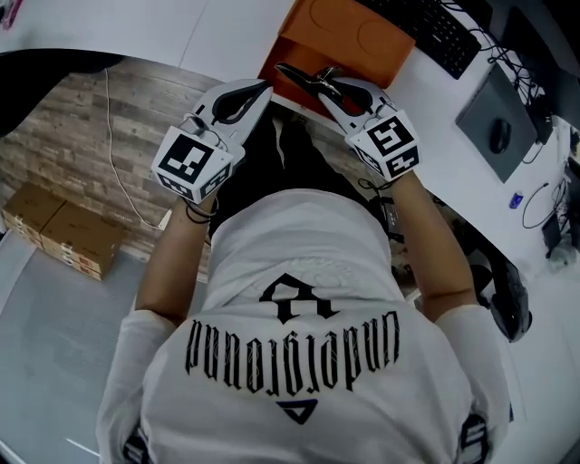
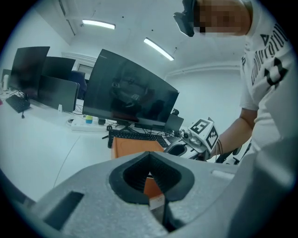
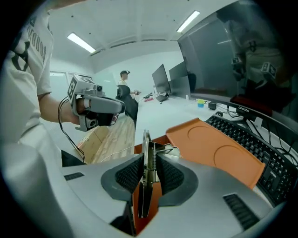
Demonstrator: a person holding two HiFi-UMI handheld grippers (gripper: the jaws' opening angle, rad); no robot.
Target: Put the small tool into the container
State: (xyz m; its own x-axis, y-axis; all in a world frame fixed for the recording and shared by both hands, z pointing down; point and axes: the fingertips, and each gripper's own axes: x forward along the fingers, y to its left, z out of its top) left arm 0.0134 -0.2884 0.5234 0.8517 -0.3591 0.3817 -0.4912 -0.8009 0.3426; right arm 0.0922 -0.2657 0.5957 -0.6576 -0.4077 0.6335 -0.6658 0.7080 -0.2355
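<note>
My right gripper [image 1: 319,87] is shut on a small, thin metal tool [image 1: 303,78] with a spring, held edge-up between the pads. It hovers at the near edge of the orange container [image 1: 349,36] on the white desk. In the right gripper view the tool [image 3: 145,139] sticks up past the jaws of the right gripper [image 3: 148,162], with the orange container [image 3: 216,149] just beyond. My left gripper [image 1: 263,90] is beside it on the left, over the floor. Its jaws meet at the tips with nothing between them. The left gripper [image 2: 150,157] looks toward the orange container [image 2: 135,147].
A black keyboard [image 1: 435,27] lies behind the container, and a mouse [image 1: 500,136] sits on a grey pad to the right. Cardboard boxes [image 1: 63,231] and a cable lie on the wood floor at left. A dark monitor [image 2: 132,93] stands at the back of the desk.
</note>
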